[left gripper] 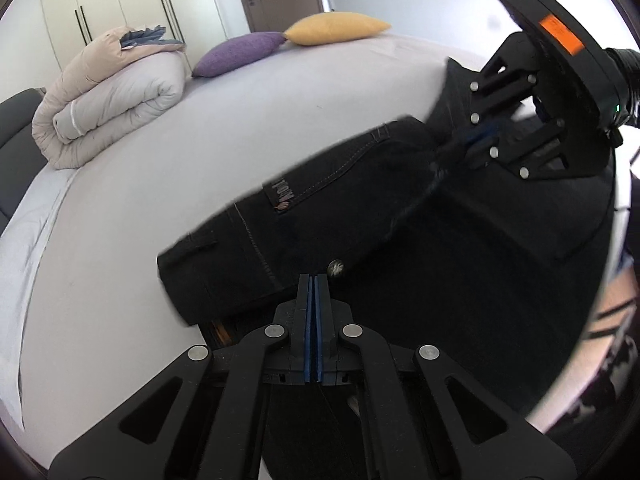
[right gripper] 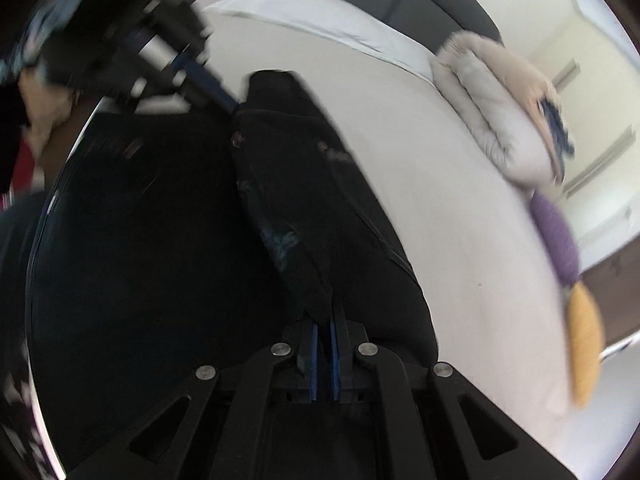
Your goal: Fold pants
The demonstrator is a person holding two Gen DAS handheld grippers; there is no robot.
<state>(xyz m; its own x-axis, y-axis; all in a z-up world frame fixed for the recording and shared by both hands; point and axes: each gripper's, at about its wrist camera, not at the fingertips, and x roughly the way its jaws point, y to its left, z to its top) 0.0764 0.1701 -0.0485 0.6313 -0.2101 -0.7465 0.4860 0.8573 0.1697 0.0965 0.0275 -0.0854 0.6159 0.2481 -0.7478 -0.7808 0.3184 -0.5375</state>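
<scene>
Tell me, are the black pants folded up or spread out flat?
Partly folded. The black pants are doubled over at the waistband, both grippers pinching the bunched fabric above the bed. Not flat.

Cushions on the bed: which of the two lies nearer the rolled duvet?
The purple fabric cushion; it lies between the rolled beige duvet and the yellow cushion, which lies farther along the bed.

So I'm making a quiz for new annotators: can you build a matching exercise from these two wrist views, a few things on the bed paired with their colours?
Things:
1. pants
2. rolled duvet
3. cushion nearest the duvet
4. cushion farthest from the duvet

Colours:
A. purple
B. black
C. yellow
D. beige and white

Pairs: 1-B, 2-D, 3-A, 4-C.

Both the left gripper and the right gripper are shut on the pants.
</scene>
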